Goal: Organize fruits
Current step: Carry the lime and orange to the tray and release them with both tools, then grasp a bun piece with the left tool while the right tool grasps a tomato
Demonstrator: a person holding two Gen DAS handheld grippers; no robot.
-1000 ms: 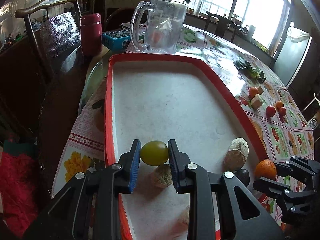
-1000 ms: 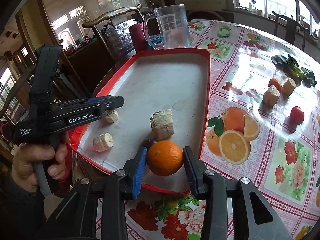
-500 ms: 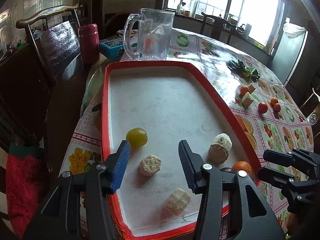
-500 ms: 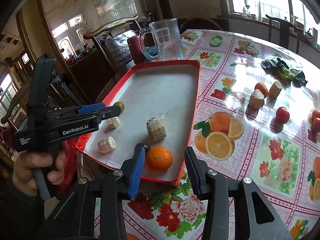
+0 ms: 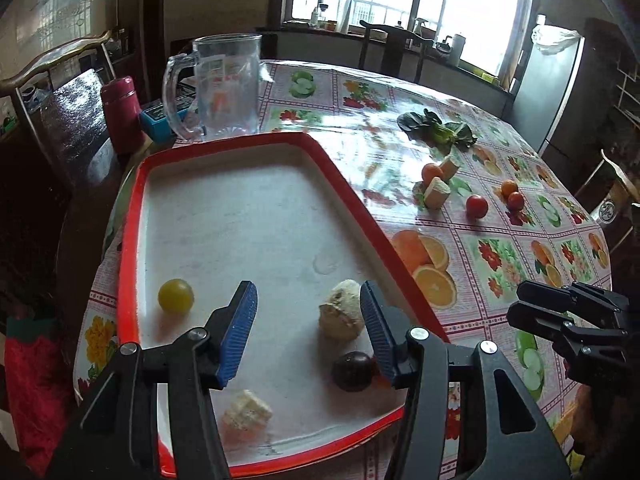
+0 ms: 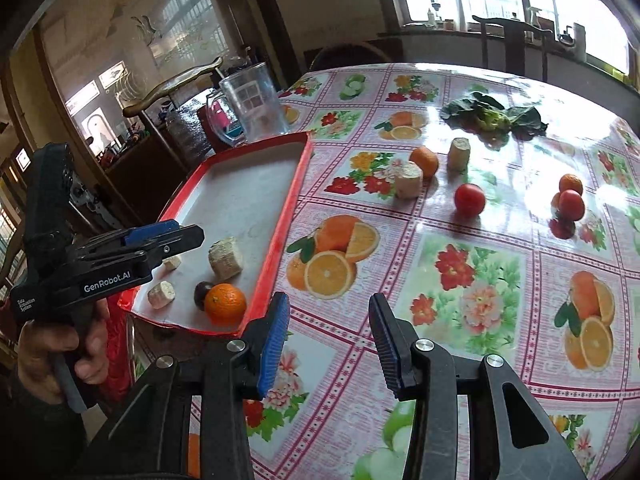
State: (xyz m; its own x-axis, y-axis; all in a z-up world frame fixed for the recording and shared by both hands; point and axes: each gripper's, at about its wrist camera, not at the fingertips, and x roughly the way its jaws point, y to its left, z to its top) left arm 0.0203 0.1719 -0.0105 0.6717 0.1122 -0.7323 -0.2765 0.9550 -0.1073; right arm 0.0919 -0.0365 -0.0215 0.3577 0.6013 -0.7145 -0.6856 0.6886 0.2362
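Your flowered surface (image 6: 460, 272) carries the red tray (image 6: 294, 200) left of your right hand-held gripper (image 6: 328, 340), spread and empty like the left hand-held gripper (image 5: 308, 320). The nearest loose tomato (image 6: 469, 199) lies ahead-right, nearer your right hand.

— What sits in the red tray (image 6: 294, 196)?
— An orange (image 6: 225, 303) at its near corner, touching a dark round fruit (image 6: 202, 289), with three pale cut chunks nearby, the largest (image 6: 226, 257) just behind the orange.
— And the claws?
— The right claw (image 6: 329, 334) hangs spread wide over the flowered counter (image 6: 472, 280), holding nothing, just right of the tray's near corner. The left claw (image 6: 176, 236), gripped by a hand (image 6: 64, 344), reaches over the tray's left edge; its gap is hidden from this angle.
— Farther out?
— A tomato (image 6: 469, 199), another orange (image 6: 425, 161), two pale chunks, leafy greens (image 6: 494, 116) and a clear jug (image 6: 254, 104).
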